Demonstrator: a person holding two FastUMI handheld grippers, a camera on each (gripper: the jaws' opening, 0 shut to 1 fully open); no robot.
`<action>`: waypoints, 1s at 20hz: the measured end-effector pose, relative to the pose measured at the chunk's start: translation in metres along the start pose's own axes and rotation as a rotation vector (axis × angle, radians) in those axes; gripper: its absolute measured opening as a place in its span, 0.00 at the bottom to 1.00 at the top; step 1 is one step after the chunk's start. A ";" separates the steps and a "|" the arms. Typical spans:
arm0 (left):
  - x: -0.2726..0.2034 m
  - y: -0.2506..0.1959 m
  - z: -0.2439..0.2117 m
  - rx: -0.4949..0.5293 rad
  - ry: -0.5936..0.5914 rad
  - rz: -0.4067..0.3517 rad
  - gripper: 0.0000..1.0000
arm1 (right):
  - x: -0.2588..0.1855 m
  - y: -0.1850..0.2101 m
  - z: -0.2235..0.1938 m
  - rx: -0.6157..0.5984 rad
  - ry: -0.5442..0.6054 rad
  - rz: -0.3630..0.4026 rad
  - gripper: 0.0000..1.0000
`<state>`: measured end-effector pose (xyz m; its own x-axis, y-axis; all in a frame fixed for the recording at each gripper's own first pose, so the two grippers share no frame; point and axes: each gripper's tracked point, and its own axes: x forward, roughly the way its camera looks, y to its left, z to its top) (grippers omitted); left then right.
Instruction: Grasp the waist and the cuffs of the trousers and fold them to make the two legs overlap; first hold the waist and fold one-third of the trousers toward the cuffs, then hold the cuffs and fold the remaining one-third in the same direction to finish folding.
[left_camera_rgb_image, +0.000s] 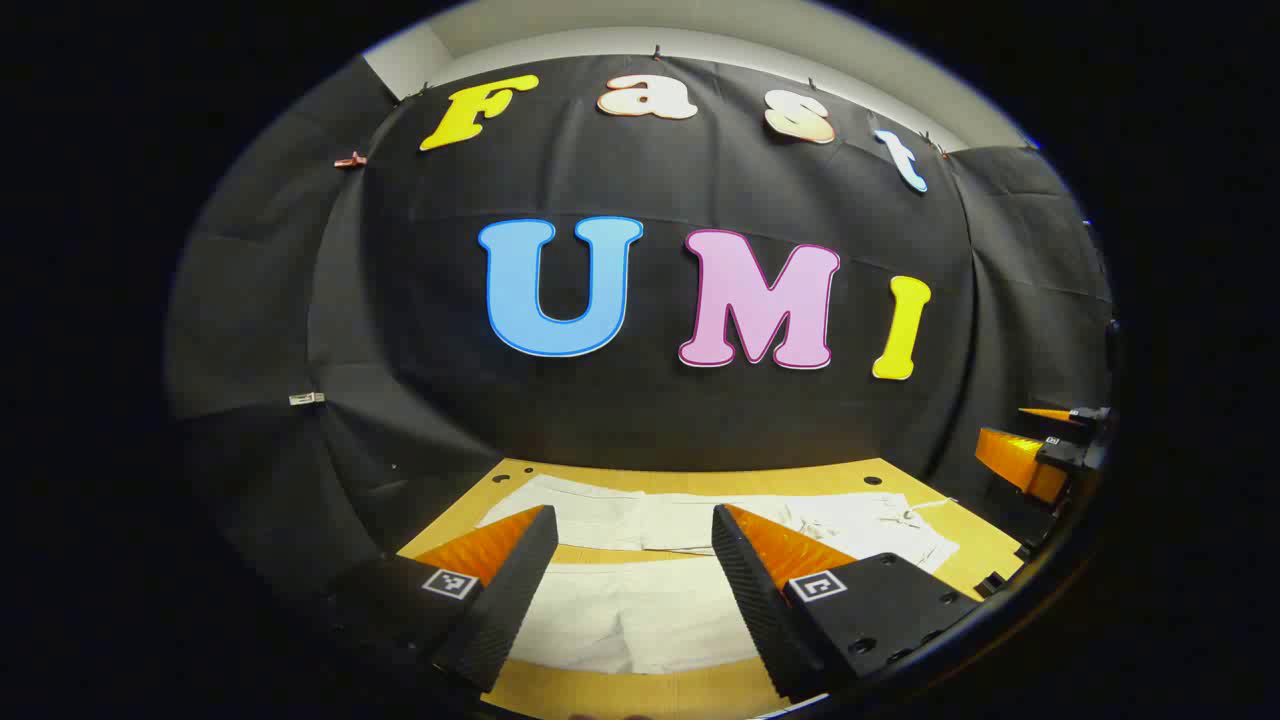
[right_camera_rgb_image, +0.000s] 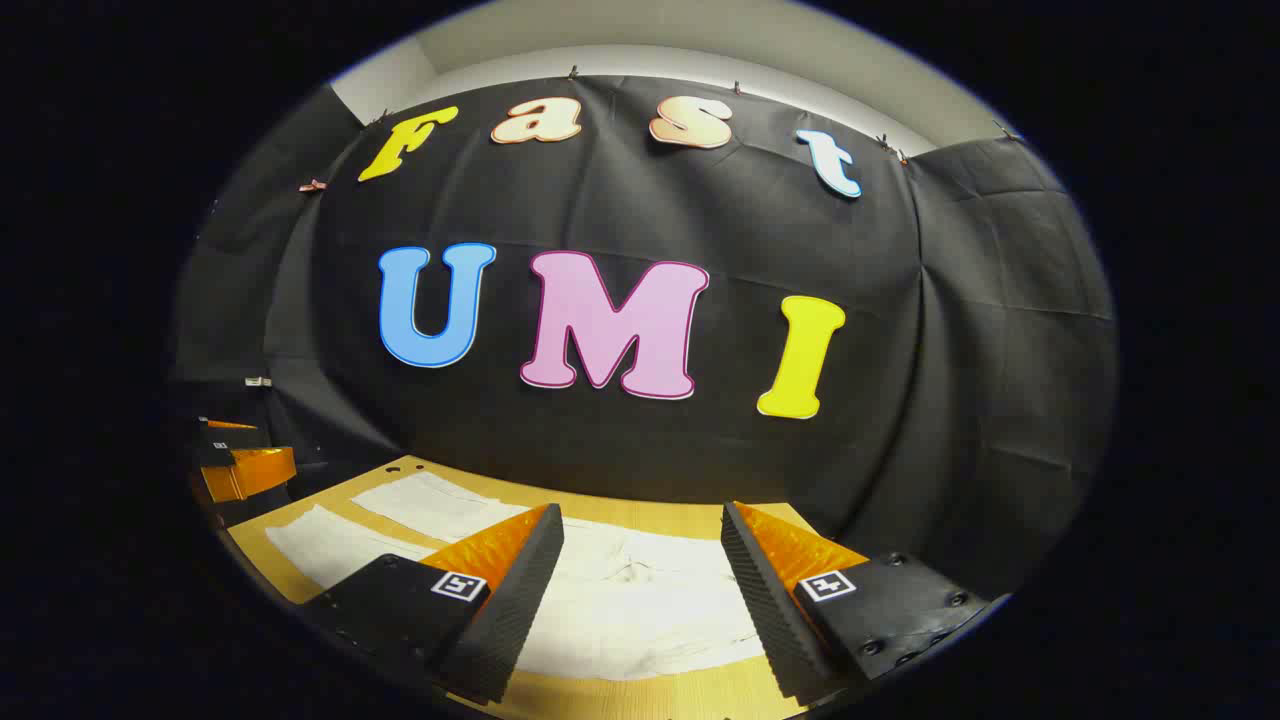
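Across the lower middle of the left gripper view, the white trousers (left_camera_rgb_image: 640, 580) lie flat on the wooden table (left_camera_rgb_image: 900, 480), the two legs side by side with a strip of bare wood between them, the crumpled waist toward the right. The left gripper (left_camera_rgb_image: 635, 560) sits at the bottom centre of the frame, above the cloth; its fingers stand released, spread wide, grasping nothing. At the right edge of the frame, the right gripper (left_camera_rgb_image: 1040, 440) appears farther off; its finger state cannot be determined there.

Toward the lower middle of the right gripper view, the trousers (right_camera_rgb_image: 640, 610) spread from lower centre to lower left. The right gripper (right_camera_rgb_image: 640, 565) occupies the bottom centre, fingers released and empty. The left gripper (right_camera_rgb_image: 235, 455) appears at the left edge.
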<state>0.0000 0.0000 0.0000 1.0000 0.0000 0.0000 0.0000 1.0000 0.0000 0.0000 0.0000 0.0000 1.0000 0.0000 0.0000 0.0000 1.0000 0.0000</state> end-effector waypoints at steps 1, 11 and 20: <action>0.003 -0.001 -0.002 0.005 0.001 -0.002 0.97 | 0.003 -0.002 -0.001 0.002 0.003 -0.001 0.97; 0.015 -0.007 -0.014 0.035 0.024 -0.011 0.97 | 0.016 -0.005 -0.011 -0.017 0.020 0.019 0.97; 0.020 -0.013 -0.014 0.058 0.026 -0.019 0.97 | 0.031 -0.008 -0.014 -0.012 0.023 0.042 0.97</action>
<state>0.0198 -0.0131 -0.0140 0.9995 -0.0186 -0.0261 0.0201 0.9981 0.0575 0.0308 -0.0079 -0.0137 0.9988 0.0423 -0.0236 -0.0426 0.9990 -0.0113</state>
